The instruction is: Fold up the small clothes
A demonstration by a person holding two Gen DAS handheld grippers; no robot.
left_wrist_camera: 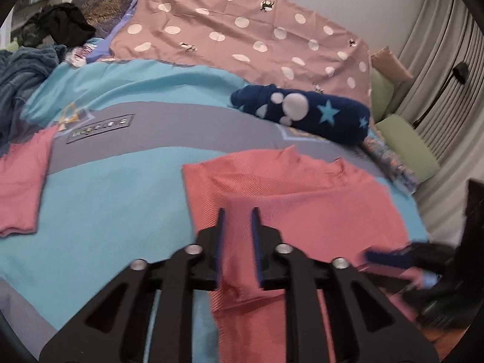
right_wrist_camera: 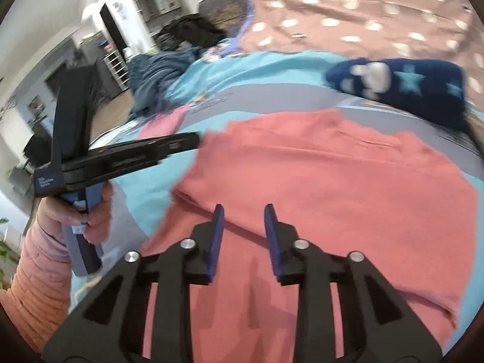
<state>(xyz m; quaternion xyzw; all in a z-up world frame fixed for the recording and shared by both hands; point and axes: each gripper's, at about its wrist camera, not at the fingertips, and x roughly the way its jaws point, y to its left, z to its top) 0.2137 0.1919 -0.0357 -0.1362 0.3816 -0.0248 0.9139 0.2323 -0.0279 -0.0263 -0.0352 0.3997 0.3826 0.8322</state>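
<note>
The coral garment [left_wrist_camera: 302,199] is matt ribbed knit cloth. The bed [left_wrist_camera: 121,187] wears smooth printed cotton-like sheeting. The navy starred roll [left_wrist_camera: 305,112] looks fleecy. Each tool [left_wrist_camera: 238,214] is matt black plastic with shiny metal rivets and blue pads.

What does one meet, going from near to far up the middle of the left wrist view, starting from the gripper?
Left gripper, open → folded salmon-pink knit garment → grey band of the turquoise bed cover → dusty-pink sheet with white dots.
</note>
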